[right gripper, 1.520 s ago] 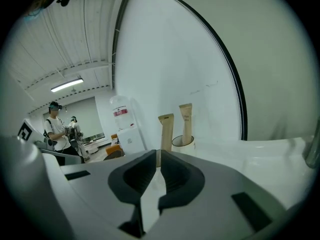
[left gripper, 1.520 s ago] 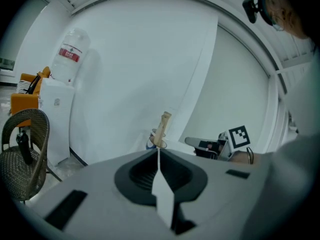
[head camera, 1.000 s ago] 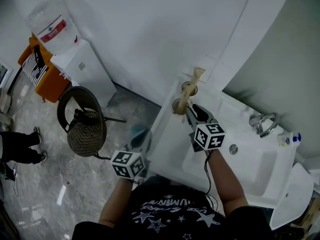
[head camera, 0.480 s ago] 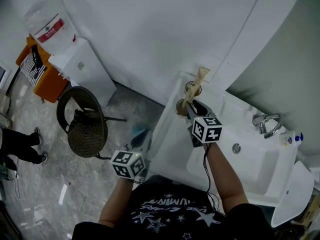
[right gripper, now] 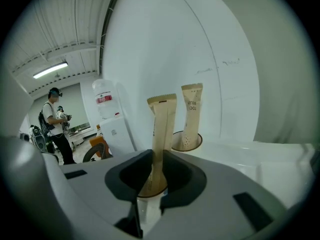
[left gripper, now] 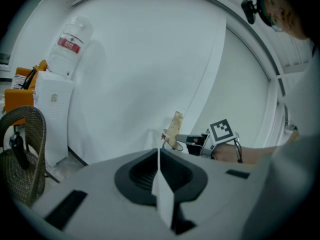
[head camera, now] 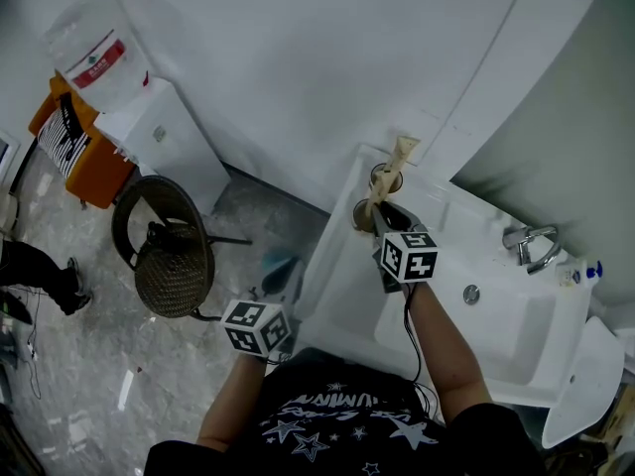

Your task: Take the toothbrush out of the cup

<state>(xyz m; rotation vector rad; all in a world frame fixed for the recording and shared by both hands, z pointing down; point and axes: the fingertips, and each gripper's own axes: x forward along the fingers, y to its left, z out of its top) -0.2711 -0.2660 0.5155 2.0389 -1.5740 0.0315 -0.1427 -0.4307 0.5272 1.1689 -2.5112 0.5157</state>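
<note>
The right gripper [right gripper: 156, 156] has just been closing its jaws, and now they pinch the wrapped toothbrush [right gripper: 161, 129] low on its wrapper. It stands upright in the near cup [head camera: 359, 214] on the sink [head camera: 337, 296] – not yet lifted. The grasp looks ready for pulling upward. The left gripper [left gripper: 159, 171] is closed and empty – well apart.

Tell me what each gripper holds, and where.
Right gripper, jaws just closing, pinches the wrapped toothbrush low down, just above the cup rim. Left gripper shut and empty.
</note>
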